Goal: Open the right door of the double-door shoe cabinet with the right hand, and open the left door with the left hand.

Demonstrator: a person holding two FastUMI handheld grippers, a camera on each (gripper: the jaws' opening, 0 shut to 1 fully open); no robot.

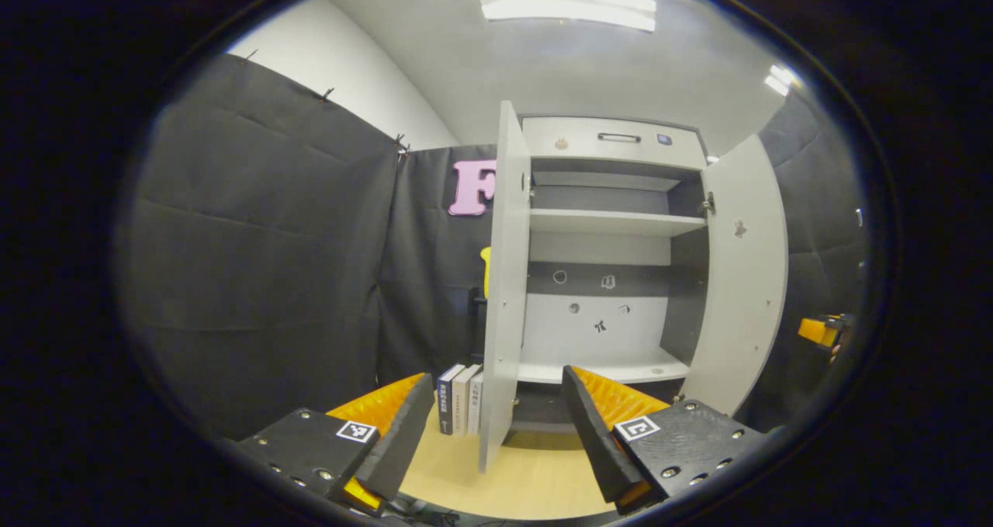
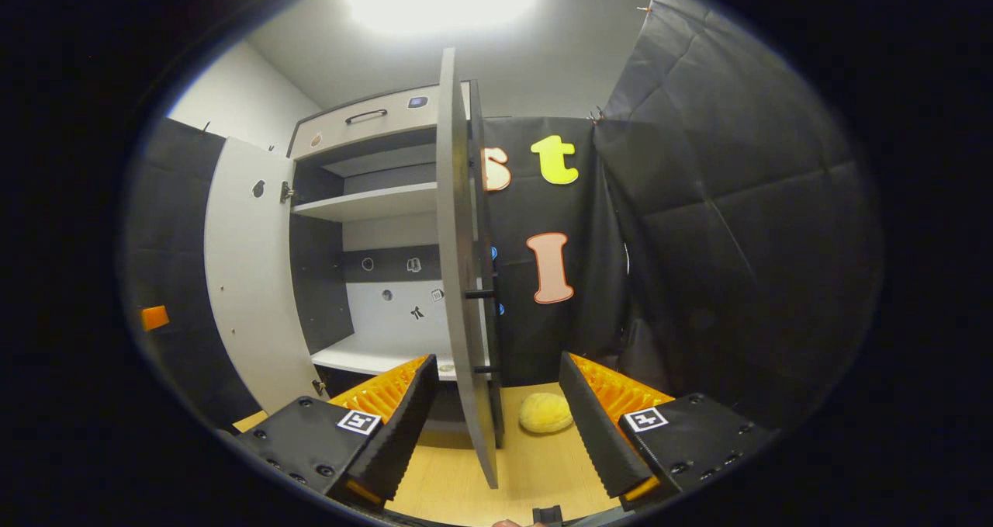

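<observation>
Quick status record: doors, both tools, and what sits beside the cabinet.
left door: open, edge-on between the left tool's fingers
right door: open, edge-on between the right tool's fingers
left tool: open, holds nothing
right tool: open, holds nothing
shelves: bare where visible
books: upright, left of the cabinet
yellow lump: on the floor, right of the cabinet

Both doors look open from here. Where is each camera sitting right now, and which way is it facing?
Left gripper view: rides the left gripper, jaws open around the left door edge, facing into the cabinet; books at left.
Right gripper view: rides the right gripper, jaws open around the right door edge; a yellow round object sits on the tabletop.
Shared: both doors, shelves, top drawer.
</observation>
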